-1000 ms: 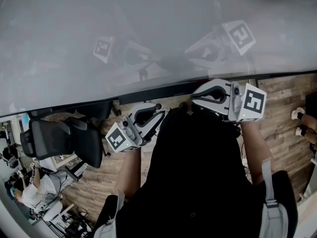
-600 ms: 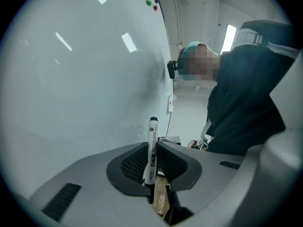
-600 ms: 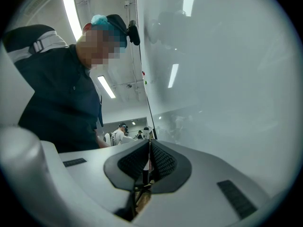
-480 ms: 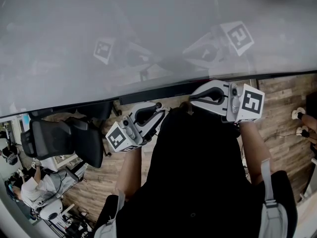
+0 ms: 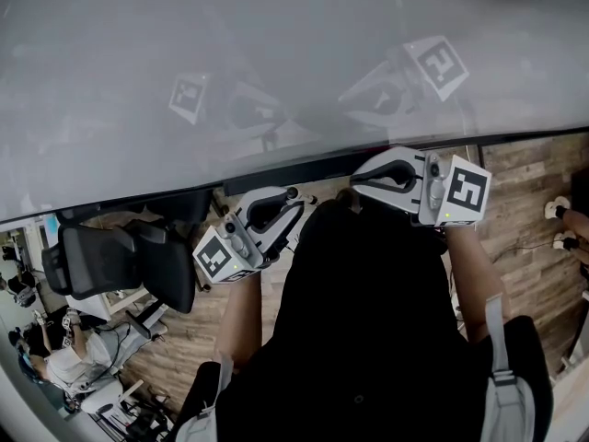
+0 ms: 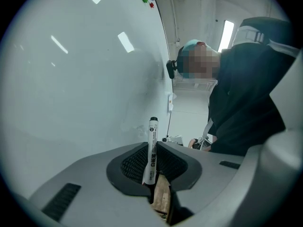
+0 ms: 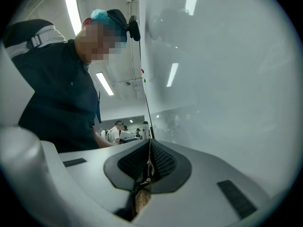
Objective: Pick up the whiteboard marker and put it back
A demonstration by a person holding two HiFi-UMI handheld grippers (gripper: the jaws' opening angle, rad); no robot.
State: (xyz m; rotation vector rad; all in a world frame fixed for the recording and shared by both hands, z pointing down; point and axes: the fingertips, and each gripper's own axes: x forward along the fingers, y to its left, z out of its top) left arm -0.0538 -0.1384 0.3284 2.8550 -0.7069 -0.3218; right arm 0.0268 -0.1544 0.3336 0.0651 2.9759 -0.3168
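A white whiteboard marker (image 6: pixel 152 141) with a black cap stands upright between the pads of my left gripper (image 6: pixel 152 148), which is shut on its lower half. In the head view the left gripper (image 5: pixel 274 214) is held low in front of the person's black top, just below the whiteboard (image 5: pixel 276 63); the marker is not visible there. My right gripper (image 5: pixel 386 175) hovers at the same height to the right. In the right gripper view its jaws (image 7: pixel 149 150) are pressed together with nothing between them, next to the board (image 7: pixel 227 79).
The whiteboard's dark lower edge (image 5: pixel 276 175) runs just above both grippers. A black office chair (image 5: pixel 120 261) stands on the wooden floor (image 5: pixel 529 210) at the left. Other people sit in the lower left corner (image 5: pixel 69 366).
Both grippers stay almost still. The left one has drifted slightly left and down in the head view, still holding the marker.
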